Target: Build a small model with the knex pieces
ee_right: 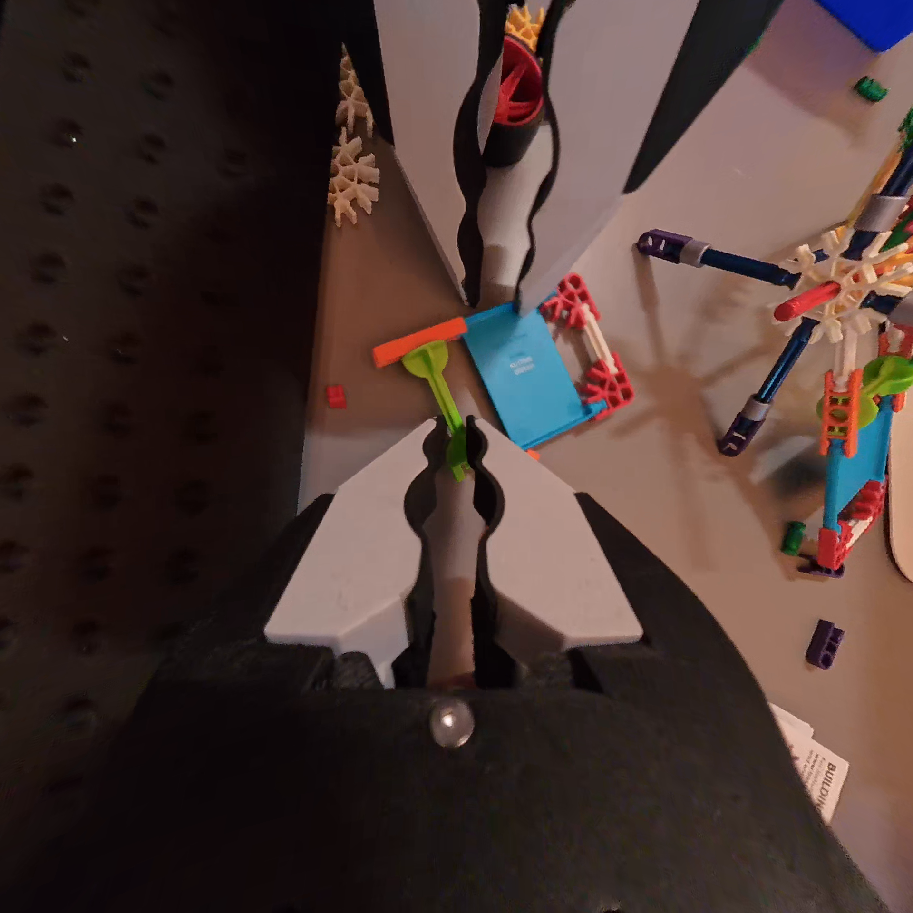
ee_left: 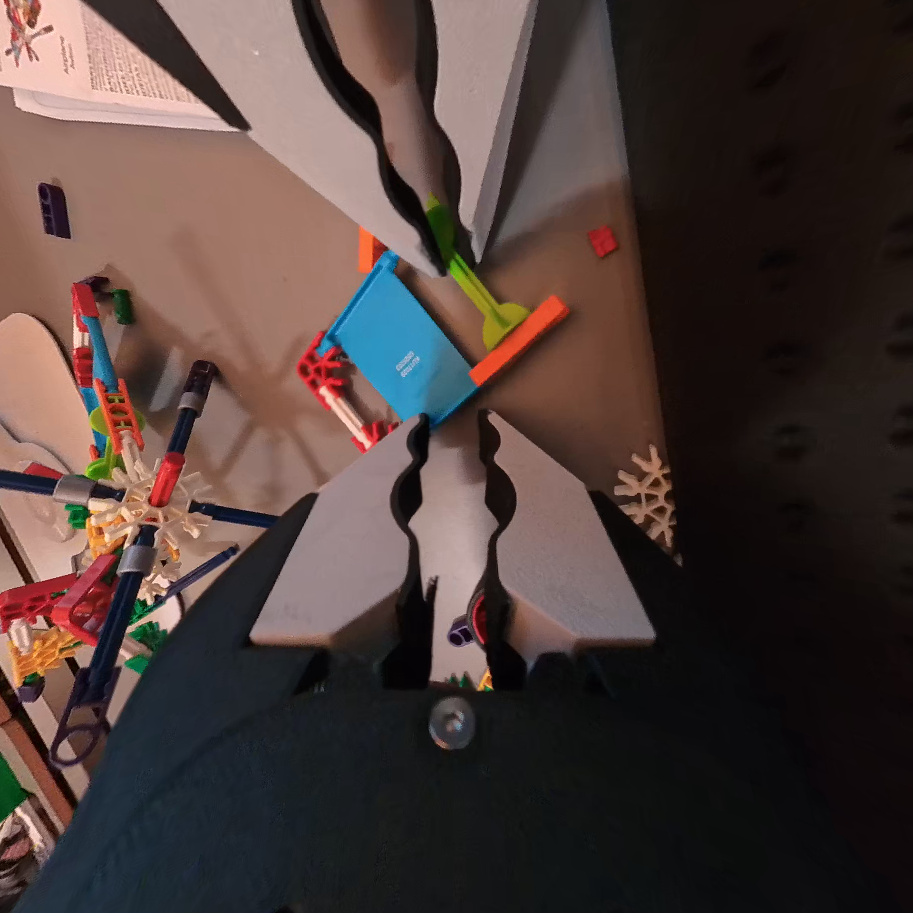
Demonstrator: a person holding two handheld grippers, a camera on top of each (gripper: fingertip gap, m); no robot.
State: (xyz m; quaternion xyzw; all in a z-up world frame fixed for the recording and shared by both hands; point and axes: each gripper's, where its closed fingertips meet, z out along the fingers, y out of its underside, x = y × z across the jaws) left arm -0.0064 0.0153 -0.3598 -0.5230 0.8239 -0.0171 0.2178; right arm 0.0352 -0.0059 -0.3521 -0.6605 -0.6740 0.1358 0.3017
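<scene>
While both wrist views share the small assembly at the centre of the desk, each adds something of its own. Only the left wrist view takes in the printed booklet at its upper left, and the big spoked model of dark blue rods and white snowflake connectors below that. Only the right wrist view shows the blue box corner at upper right and a red-spoked black wheel behind the far gripper.

At the middle lies a blue panel, red connectors on one edge, an orange bar on the other. The left gripper reaches in tips first, jaws parted, one tip touching the panel's corner and nothing between them. Opposite, the right gripper points at it, clenched on the lime-green rod, whose flared end meets the orange bar. To the right in the left wrist view sit a small red brick and loose white connectors beside a dark studded mat.
</scene>
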